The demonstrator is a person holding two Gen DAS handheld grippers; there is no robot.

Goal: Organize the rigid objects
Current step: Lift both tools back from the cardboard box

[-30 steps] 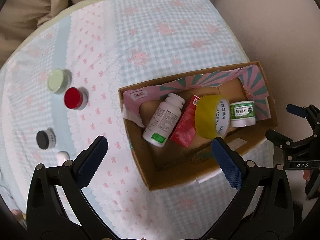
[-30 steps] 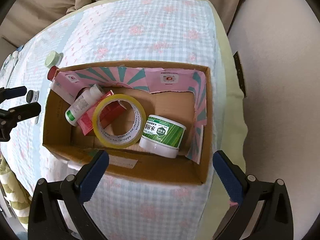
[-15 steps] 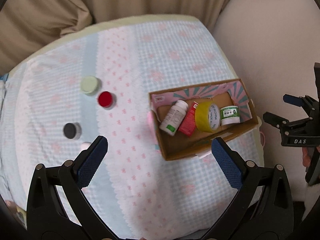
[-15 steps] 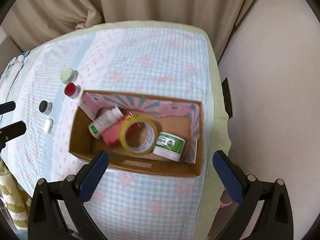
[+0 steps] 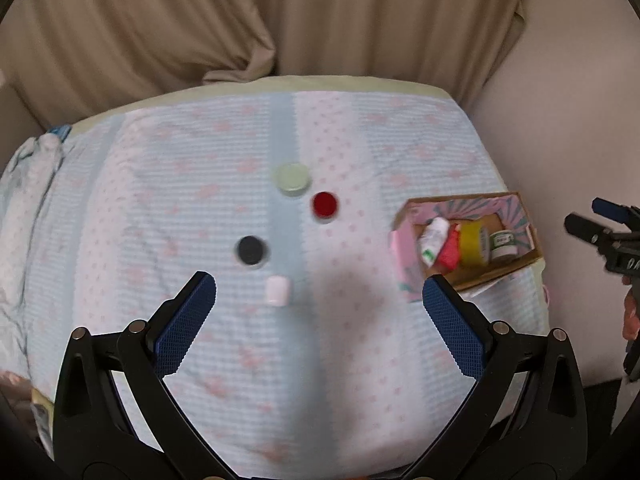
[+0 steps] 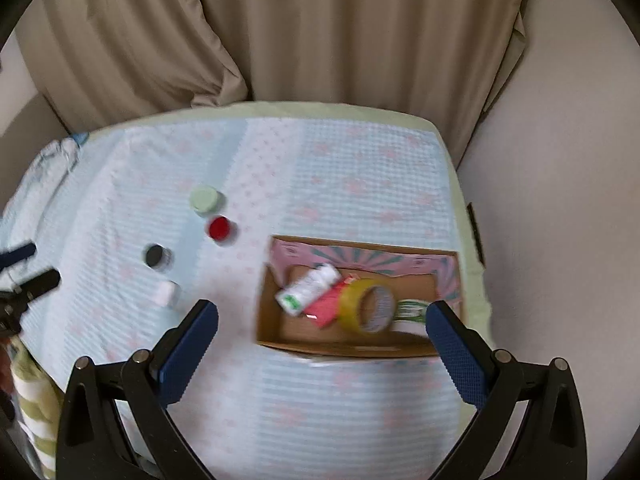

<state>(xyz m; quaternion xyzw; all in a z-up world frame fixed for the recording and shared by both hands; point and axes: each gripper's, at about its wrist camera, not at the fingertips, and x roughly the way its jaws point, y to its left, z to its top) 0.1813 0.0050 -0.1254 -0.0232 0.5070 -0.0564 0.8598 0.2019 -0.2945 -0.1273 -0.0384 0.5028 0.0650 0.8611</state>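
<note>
Both cameras have pulled back and up since a second ago: the cardboard box (image 6: 362,344) filled the frames then, now I'm seeing the whole checked bedspread (image 5: 360,360) and the beige curtain (image 6: 320,32) behind it. I'm holding the left gripper (image 5: 318,300) with its jaws spread wide and nothing between them; same for the right gripper (image 6: 322,320), wide apart and carrying nothing. The box is sitting at the right edge of the bed. Inside it are lying a white bottle (image 6: 308,288), a red packet (image 6: 326,308), a yellow tape roll (image 6: 366,306) and a green-labelled jar (image 5: 503,242), packed side by side. Four loose items are resting on the spread well left of the box: a pale green lid jar (image 5: 292,179), a red lid jar (image 5: 325,205), a black lid jar (image 5: 250,249) and a small white container (image 5: 277,290). The white one is sitting nearest the left gripper. Both views are slightly motion-blurred.
</note>
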